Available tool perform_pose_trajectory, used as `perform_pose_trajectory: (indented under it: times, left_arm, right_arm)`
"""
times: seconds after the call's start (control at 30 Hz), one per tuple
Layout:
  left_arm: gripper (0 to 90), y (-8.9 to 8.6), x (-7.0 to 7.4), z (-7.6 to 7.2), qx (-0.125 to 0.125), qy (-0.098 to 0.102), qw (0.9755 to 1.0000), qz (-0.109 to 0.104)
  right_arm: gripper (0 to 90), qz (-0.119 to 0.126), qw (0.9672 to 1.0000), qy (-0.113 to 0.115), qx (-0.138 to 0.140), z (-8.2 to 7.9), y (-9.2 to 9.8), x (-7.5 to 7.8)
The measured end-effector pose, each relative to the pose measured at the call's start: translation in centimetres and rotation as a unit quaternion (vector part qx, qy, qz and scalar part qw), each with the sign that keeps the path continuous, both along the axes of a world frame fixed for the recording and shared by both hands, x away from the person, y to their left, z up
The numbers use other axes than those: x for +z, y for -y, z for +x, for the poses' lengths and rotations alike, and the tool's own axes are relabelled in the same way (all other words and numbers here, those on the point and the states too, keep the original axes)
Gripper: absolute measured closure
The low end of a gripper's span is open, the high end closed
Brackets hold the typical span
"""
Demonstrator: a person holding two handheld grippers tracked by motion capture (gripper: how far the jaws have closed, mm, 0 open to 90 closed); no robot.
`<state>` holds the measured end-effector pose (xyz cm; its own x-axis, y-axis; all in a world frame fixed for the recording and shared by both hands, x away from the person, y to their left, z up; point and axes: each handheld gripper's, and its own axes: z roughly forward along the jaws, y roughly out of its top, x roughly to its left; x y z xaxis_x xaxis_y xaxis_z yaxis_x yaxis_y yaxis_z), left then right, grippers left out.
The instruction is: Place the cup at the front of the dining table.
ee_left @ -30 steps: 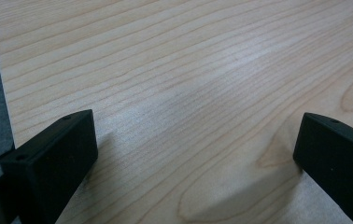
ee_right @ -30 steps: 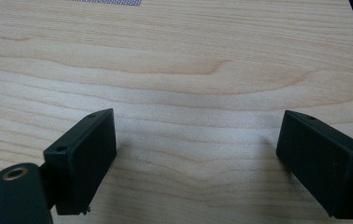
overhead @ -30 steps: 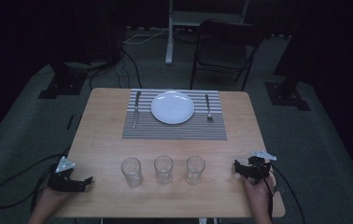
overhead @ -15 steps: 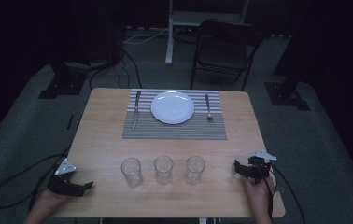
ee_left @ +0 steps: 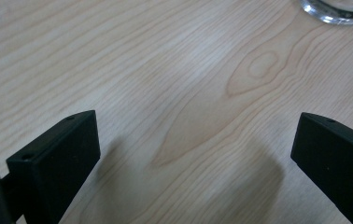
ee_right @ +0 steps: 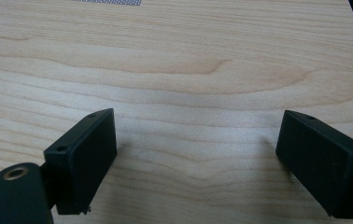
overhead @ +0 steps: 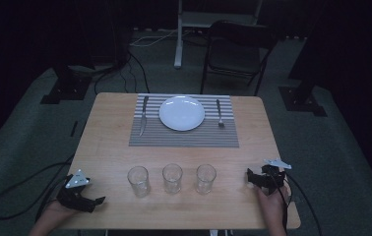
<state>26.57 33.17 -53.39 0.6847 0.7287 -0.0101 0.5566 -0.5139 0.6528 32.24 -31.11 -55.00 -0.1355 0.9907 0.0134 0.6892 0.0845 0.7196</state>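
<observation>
We see a wooden table [overhead: 110,147] with a striped mat [overhead: 184,135] at its far side. On the mat sits a white plate [overhead: 182,112], a knife [overhead: 143,115] to its left and a fork [overhead: 219,113] to its right. Three glasses [overhead: 172,177] stand in a row near us. The left gripper [overhead: 93,201] and right gripper [overhead: 251,178] rest on the near corners, each with jaws wide apart and nothing between them.

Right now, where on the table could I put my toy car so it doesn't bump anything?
The bare wood between the striped placemat and the row of three glasses is free. So are the table's side strips beside the placemat. The near edge is crowded: glasses, left gripper, right gripper.
</observation>
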Motion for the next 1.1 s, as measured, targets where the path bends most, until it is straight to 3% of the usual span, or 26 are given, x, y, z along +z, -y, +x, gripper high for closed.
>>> perform_pose_trajectory:
  times: [0.53,0.73,0.93,1.1]
  left_arm:
    - [4.1,3.4,0.4,-0.2,-0.056,0.018,0.9980,-0.021]
    - [4.1,4.9,0.5,-0.2,-0.079,0.025,0.9961,-0.029]
    - [4.2,5.8,0.4,0.1,-0.094,0.020,0.9948,-0.032]
    - [4.3,6.6,0.4,0.3,-0.104,0.022,0.9933,-0.045]
  right_arm:
    - [12.0,0.000,1.0000,0.000,0.000,0.0,0.0,0.0]
    - [12.0,0.000,1.0000,0.000,0.000,0.0,0.0,0.0]
    - [12.0,0.000,1.0000,0.000,0.000,0.0,0.0,0.0]
    - [12.0,0.000,1.0000,0.000,0.000,0.0,0.0,0.0]
